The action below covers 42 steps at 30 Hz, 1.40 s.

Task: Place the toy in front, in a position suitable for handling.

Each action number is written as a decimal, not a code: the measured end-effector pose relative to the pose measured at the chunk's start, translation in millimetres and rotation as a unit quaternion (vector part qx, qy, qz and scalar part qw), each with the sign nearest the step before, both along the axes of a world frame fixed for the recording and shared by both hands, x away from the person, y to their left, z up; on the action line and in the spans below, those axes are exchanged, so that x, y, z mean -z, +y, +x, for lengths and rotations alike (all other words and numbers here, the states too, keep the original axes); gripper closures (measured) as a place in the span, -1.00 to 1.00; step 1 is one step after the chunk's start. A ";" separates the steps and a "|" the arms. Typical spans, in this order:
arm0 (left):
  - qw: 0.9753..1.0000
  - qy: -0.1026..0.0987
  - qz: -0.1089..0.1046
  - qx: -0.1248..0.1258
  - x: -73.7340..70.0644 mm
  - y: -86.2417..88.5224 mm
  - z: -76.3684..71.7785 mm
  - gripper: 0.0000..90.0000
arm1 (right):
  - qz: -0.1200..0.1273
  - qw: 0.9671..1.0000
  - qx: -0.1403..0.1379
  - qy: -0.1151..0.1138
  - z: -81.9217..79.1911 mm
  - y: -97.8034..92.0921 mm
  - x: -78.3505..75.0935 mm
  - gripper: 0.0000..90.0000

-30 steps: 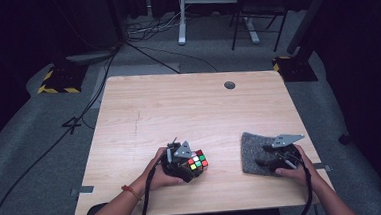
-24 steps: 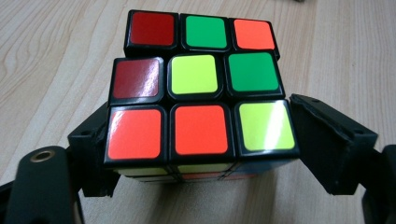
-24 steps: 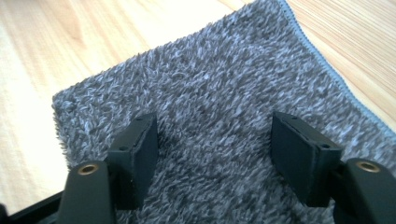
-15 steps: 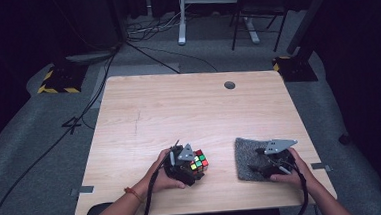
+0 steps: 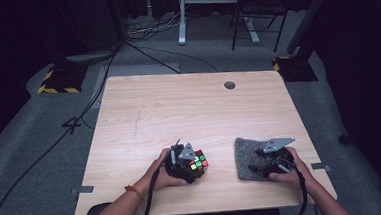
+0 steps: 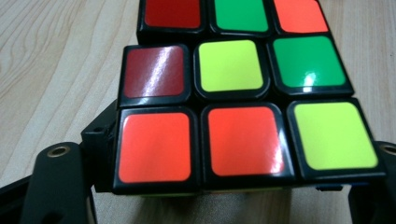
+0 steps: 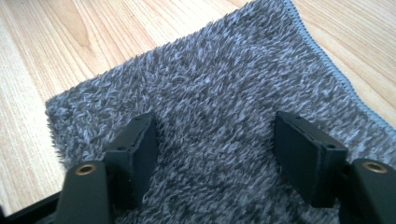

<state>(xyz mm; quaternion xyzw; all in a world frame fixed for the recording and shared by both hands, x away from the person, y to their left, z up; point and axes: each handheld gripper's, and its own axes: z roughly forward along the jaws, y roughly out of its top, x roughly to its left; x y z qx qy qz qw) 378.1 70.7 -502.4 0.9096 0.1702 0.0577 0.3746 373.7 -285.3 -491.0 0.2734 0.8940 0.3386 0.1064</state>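
Surface: light wood-grain tabletop [image 5: 178, 108], rectangular with rounded corners, with a round dark cable hole [image 5: 229, 85] near the far edge, right of centre. Most of the top is bare; all items sit along the near edge.

Item 1: Rubik's cube [image 5: 198, 162], near the near edge, left of centre. Black frame; the stickers seen in the left gripper view are red, orange, green and yellow. It rests on the wood.

Item 2: grey shaggy cloth [image 5: 246, 156], lying flat towards the near right corner, well apart from the cube. A stitched blue-grey hem runs along one side in the right gripper view.

Tool, left gripper [image 5: 184, 163]: in the person's left hand, jaws closed against the cube's two sides, the cube [image 6: 243, 107] held between them.

Tool, right gripper [image 5: 272, 163]: in the right hand, over the cloth's near right part; jaws spread wide, pile [image 7: 219, 107] showing between them; whether they touch the cloth cannot be told.

Room: dark. Grey carpet floor [image 5: 39, 131], black cables [image 5: 55, 141] trailing across it at left, yellow-and-black striped blocks [image 5: 57, 85] beyond both far corners, a white stand leg [image 5: 181, 23] and a dark chair base [image 5: 253, 23] at the back.
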 end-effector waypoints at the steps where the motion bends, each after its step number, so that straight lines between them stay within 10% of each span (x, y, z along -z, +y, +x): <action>1: 1.000 0.000 0.000 0.000 0.0 0.0 0.0 -0.43 | 0.000 1.000 0.000 0.000 0.0 0.0 0.0 -0.25; 5: 1.000 -0.002 -0.001 -0.010 -0.4 1.1 0.7 -0.33 | 0.007 1.000 -0.010 -0.003 -2.5 0.1 -1.6 0.26; 13: 1.000 -0.003 -0.005 0.003 -0.3 -0.1 4.6 -0.29 | 0.010 1.000 -0.013 -0.016 -1.8 -2.4 -1.4 0.64; 42: 1.000 -0.010 0.004 0.027 -21.0 2.4 2.0 -0.26 | 0.056 0.996 -0.008 -0.071 5.2 -9.4 -22.8 0.77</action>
